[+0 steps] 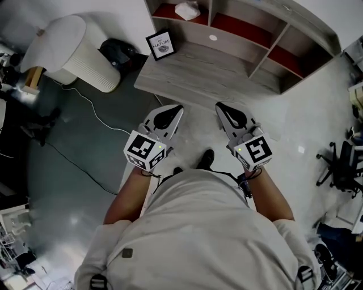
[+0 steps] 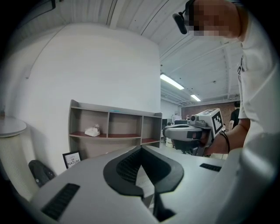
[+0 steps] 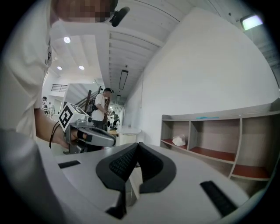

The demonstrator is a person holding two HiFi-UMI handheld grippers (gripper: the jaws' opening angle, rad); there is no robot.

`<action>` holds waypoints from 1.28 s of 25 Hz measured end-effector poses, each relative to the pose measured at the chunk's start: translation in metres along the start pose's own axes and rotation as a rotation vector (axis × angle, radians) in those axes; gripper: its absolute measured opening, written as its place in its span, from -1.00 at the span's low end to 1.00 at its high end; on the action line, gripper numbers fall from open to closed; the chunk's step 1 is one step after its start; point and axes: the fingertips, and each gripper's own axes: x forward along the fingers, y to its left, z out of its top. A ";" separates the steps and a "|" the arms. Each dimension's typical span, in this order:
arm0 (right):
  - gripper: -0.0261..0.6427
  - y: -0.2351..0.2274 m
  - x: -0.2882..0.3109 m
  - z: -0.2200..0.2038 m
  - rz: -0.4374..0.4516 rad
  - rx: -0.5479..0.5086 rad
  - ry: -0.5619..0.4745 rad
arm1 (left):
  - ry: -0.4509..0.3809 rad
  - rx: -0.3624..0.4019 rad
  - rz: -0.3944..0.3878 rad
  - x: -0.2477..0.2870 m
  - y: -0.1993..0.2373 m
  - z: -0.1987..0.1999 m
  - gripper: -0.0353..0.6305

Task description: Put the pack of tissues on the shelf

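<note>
The white pack of tissues (image 1: 187,10) lies on the red floor of the left compartment of the grey shelf unit (image 1: 249,52), which stands on a wooden desk top (image 1: 193,73). Both grippers are held side by side short of the desk's near edge, apart from the pack. My left gripper (image 1: 179,107) is shut with nothing in it, and so is my right gripper (image 1: 219,106). In the left gripper view the shut jaws (image 2: 141,149) point toward the shelf (image 2: 113,124), with the tissues (image 2: 92,131) far off. The right gripper view shows the same pack (image 3: 178,141) beyond its shut jaws (image 3: 138,145).
A framed "NATURE" sign (image 1: 160,45) leans at the desk's left corner. A white ribbed cylinder (image 1: 85,51) and a black object (image 1: 116,51) stand left of the desk, with a cable (image 1: 96,119) across the floor. An office chair (image 1: 340,164) stands at the right.
</note>
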 end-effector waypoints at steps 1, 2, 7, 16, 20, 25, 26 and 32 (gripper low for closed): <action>-0.86 0.009 0.000 0.003 0.001 -0.004 -0.002 | -0.002 0.002 0.000 -0.010 -0.001 0.001 -0.85; -0.86 0.017 0.000 0.007 0.001 -0.007 -0.005 | -0.007 0.004 -0.001 -0.019 -0.001 0.002 -0.85; -0.86 0.059 -0.004 0.016 -0.026 0.025 0.009 | -0.027 0.010 -0.013 -0.060 -0.004 0.002 -0.85; -0.86 0.119 -0.014 0.018 -0.046 -0.017 0.029 | -0.042 0.016 -0.049 -0.128 -0.008 -0.003 -0.85; -0.86 0.146 -0.014 0.015 -0.047 0.002 0.059 | -0.043 0.013 -0.040 -0.153 -0.003 -0.003 -0.85; -0.86 0.174 -0.014 0.010 -0.044 -0.014 0.060 | -0.051 0.028 -0.044 -0.175 0.002 -0.011 -0.85; -0.86 0.179 -0.015 0.010 -0.041 -0.016 0.061 | -0.052 0.027 -0.045 -0.179 0.002 -0.012 -0.85; -0.86 0.194 -0.020 0.003 -0.029 -0.018 0.093 | -0.062 0.032 -0.043 -0.196 0.004 -0.013 -0.85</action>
